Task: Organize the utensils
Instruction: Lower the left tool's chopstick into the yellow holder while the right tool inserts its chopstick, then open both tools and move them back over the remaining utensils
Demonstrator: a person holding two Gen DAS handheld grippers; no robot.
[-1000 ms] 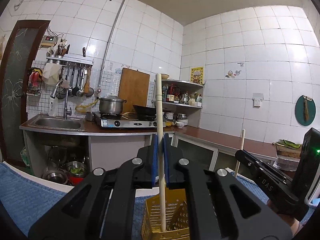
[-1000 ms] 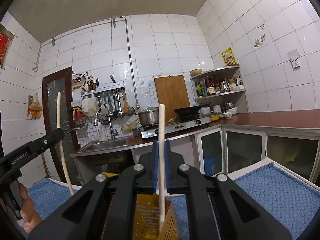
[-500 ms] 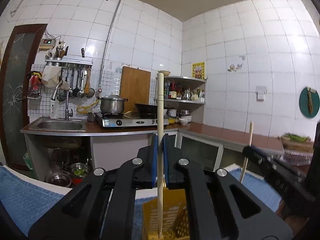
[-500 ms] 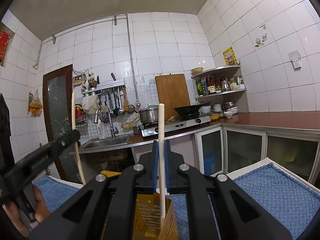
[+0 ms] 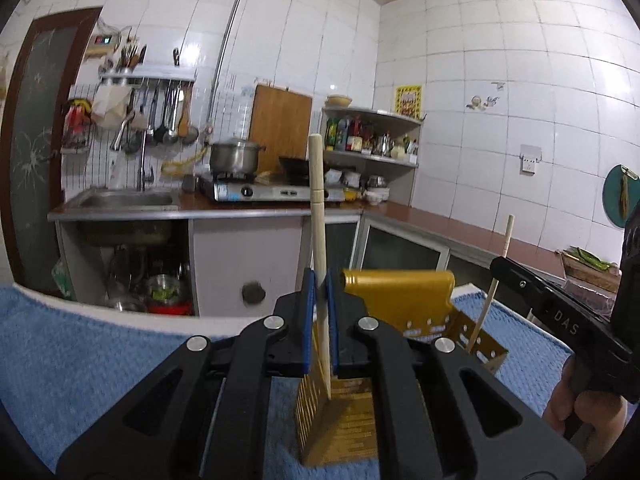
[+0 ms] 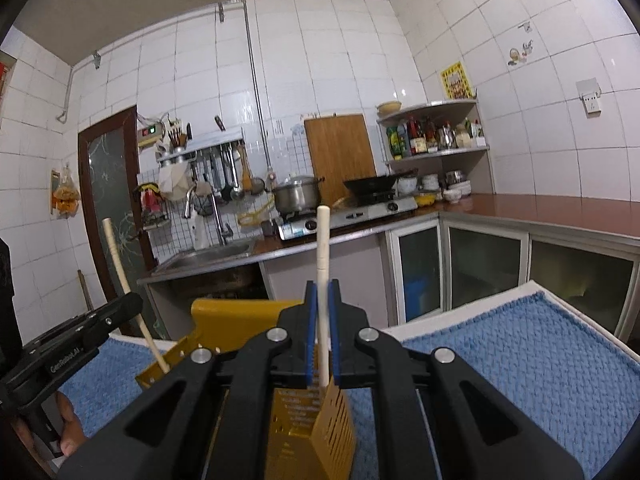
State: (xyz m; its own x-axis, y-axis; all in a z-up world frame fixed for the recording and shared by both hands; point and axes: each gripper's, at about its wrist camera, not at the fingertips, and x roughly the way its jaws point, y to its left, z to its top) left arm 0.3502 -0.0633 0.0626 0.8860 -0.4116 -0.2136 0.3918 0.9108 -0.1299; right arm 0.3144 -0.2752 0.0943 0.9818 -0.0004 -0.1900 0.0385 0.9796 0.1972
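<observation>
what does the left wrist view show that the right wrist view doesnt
Only the left wrist view shows the round green board hanging on the right wall, the greens on the counter below it, and the pots stored under the sink.

Only the right wrist view shows the orange bag hanging left of the door.

Both show each tongs shut on a pale chopstick over the yellow utensil holder on the blue cloth, plus the sink, stove, pot and cutting board behind.

A yellow slotted holder stands on a blue waffle-textured cloth, with pale wooden chopsticks.
</observation>
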